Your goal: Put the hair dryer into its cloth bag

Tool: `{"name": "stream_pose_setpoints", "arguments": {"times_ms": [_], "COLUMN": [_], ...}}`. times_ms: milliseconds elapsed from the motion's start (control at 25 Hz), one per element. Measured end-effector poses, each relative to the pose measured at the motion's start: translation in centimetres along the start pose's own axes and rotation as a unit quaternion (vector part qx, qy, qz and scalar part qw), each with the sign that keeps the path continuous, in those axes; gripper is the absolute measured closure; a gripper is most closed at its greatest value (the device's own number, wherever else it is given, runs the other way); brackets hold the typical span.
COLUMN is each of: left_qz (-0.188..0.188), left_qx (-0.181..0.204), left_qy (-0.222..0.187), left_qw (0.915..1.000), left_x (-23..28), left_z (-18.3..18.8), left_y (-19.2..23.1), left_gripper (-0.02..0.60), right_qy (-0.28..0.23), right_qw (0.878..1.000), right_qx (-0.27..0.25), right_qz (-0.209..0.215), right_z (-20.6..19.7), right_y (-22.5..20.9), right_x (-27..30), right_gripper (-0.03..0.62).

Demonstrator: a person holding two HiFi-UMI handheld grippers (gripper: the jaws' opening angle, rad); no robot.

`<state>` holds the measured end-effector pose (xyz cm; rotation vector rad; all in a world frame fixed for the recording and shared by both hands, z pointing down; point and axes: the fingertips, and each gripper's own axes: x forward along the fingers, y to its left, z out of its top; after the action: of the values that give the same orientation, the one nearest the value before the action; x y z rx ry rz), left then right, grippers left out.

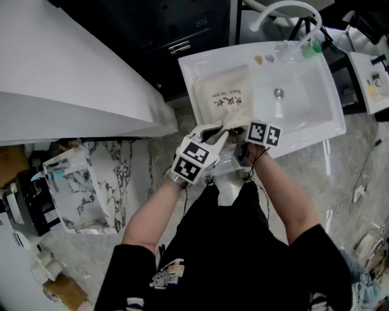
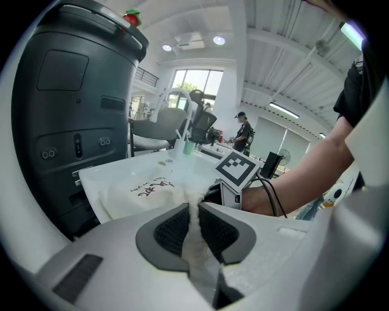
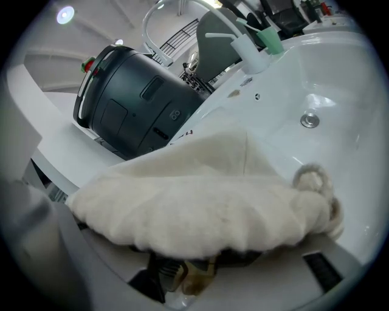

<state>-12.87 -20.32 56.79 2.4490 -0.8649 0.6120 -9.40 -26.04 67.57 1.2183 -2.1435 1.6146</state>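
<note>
The cream cloth bag [image 1: 223, 97] with dark print lies flat on the white washbasin top [image 1: 200, 64], its mouth toward me. My left gripper [image 1: 220, 135] is shut on the mouth's edge; the cloth [image 2: 196, 209] runs pinched between its dark pads. My right gripper [image 1: 242, 138] is at the mouth just right of it. In the right gripper view the bag [image 3: 200, 194] drapes over its jaws. Under the cloth a dark ribbed piece of the hair dryer [image 3: 165, 272] sits between them. The rest of the dryer is hidden. A drawstring loop [image 3: 313, 179] hangs at the right.
The basin bowl with its drain [image 1: 278, 93] is right of the bag, a curved faucet [image 1: 285, 9] and a green-capped bottle [image 1: 311, 50] behind it. A big dark appliance [image 2: 67, 109] stands left of the basin. A clear box [image 1: 85, 188] sits on the marble floor.
</note>
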Motion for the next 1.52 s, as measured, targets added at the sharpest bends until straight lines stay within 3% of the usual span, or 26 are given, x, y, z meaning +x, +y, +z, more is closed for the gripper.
{"name": "stream_pose_setpoints", "arguments": {"times_ms": [560,800,1120,1520], "left_qz": [0.003,0.016,0.039,0.069], "left_qx": [-0.015,-0.023,-0.031,-0.039], "left_qy": [0.004,-0.002,-0.015,-0.051], "left_qw": [0.9999,0.9996,0.9987,0.9955], "left_x": [-0.2,-0.2,-0.9,-2.9], "left_z": [-0.8,-1.0,-0.7,1.0], "left_y": [0.4,0.6,0.7,-0.1], "left_gripper": [0.532,0.529,0.489,0.488], "right_qy": [0.003,0.027,0.056,0.077], "right_qw": [1.0,0.999,0.998,0.992], "right_qx": [-0.008,-0.017,-0.032,-0.066], "right_qz": [-0.016,-0.015,0.015,0.076], "right_z": [0.2,-0.5,-1.6,-2.5], "right_y": [-0.3,-0.4,0.4,3.1], "right_x": [1.4,1.4,-0.5,-6.1], "right_gripper": [0.359,0.352,0.316,0.31]}}
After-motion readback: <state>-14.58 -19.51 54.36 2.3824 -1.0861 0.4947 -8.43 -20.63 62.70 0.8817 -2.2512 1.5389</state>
